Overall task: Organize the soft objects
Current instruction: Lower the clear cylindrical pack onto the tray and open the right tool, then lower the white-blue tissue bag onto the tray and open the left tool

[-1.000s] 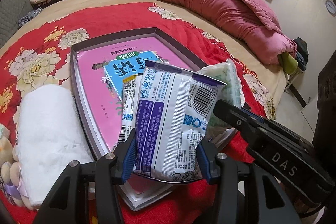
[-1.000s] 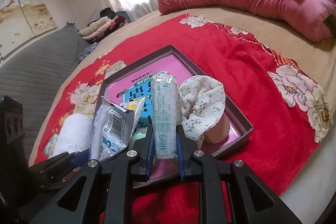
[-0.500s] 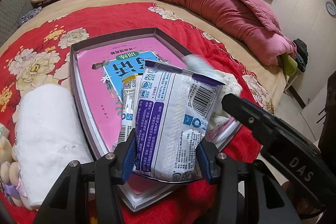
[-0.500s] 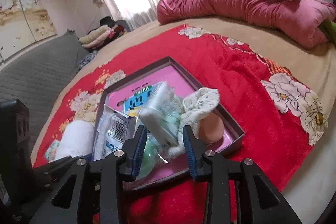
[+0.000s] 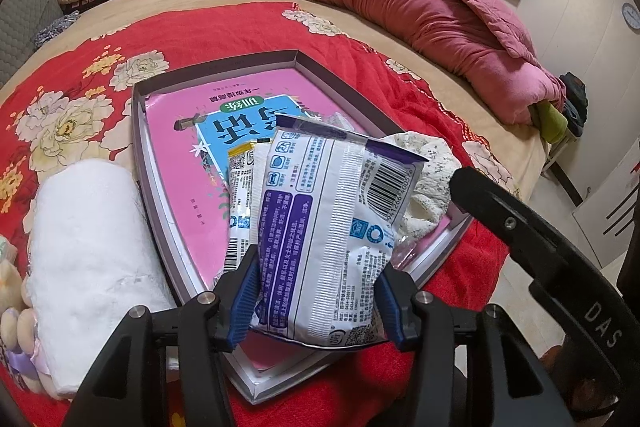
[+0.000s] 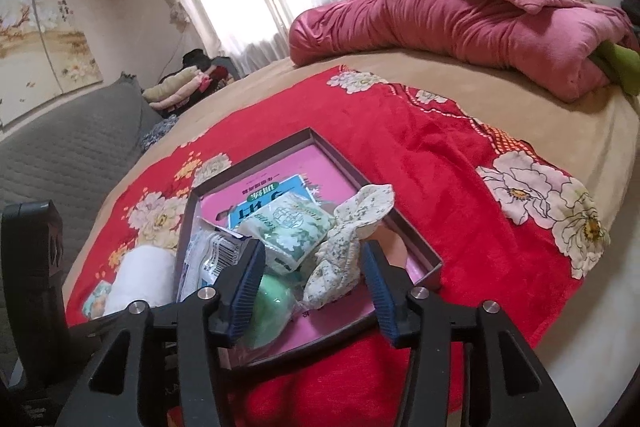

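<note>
Left gripper (image 5: 316, 301): its 2 blue fingers (image 5: 245, 291) pinch the sides of the white and purple pack (image 5: 326, 227). The pack stands up over the near end of the box.

Right gripper (image 6: 314, 291): its 2 fingers (image 6: 248, 283) are spread apart and have just been opening. They press on nothing. The green ball and the spotted cloth lie between them, in the box.

Box (image 5: 160, 187): a flat dark box with low walls. It lies on the red flower blanket (image 5: 224, 35), near the front edge of the bed (image 6: 608, 131).

Pink book (image 5: 192, 179): it lies flat on the floor of the box.

Green tissue pack (image 6: 286, 229): it lies tilted in the box, on top of the green ball, just beside the spotted cloth.

Green ball (image 6: 268, 307): it sits in the near part of the box, wrapped in clear plastic.

Spotted cloth (image 6: 348, 247): a soft white cloth with tiny dots. It is bunched up in the box's near right corner.

White towel roll (image 5: 88, 259): it lies on the blanket, just outside the left wall of the box.

Small packs (image 5: 242, 195): 2 thin packs stand just behind the white and purple pack.

Pink quilt (image 5: 400, 11): it is heaped up along the far edge of the bed.
</note>
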`<state>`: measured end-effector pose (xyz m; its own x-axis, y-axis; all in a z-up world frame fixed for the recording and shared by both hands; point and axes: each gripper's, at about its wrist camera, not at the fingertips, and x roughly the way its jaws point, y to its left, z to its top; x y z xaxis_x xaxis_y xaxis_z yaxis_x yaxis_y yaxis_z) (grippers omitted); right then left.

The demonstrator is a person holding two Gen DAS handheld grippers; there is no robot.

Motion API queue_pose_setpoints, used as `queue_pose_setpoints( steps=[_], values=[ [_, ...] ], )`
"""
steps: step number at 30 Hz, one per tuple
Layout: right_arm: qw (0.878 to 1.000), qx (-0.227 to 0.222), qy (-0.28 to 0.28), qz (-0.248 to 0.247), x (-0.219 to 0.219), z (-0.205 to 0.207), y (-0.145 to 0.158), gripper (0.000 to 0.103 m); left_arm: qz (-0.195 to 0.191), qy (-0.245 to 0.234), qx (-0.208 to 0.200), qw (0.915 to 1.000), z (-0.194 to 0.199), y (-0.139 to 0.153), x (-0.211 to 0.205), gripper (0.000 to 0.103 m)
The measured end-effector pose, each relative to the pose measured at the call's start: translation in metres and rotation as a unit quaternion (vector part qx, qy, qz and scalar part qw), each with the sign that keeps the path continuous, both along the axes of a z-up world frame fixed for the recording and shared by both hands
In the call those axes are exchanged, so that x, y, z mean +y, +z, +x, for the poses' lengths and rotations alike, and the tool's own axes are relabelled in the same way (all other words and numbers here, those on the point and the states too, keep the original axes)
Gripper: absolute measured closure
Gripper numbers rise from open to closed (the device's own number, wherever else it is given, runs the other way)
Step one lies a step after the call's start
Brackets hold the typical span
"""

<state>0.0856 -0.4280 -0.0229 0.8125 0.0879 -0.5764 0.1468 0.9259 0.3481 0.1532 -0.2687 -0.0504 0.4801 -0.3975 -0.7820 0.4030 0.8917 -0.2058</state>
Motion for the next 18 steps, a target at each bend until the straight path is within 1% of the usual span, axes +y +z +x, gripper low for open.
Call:
queue_pose_setpoints(
  steps=[14, 18],
  values=[
    [1.0, -0.002, -0.017, 0.006, -0.0086, -0.0022, -0.0012, 0.049, 0.005, 0.001, -0.006, 1.0, 0.0081, 0.003, 0.0017, 0.043],
    [1.0, -0.003, -0.018, 0.005, -0.0084, -0.0026, -0.0009, 0.048, 0.001, -0.001, -0.014, 0.9999, 0.0067, 0.0065, 0.003, 0.035]
  ],
)
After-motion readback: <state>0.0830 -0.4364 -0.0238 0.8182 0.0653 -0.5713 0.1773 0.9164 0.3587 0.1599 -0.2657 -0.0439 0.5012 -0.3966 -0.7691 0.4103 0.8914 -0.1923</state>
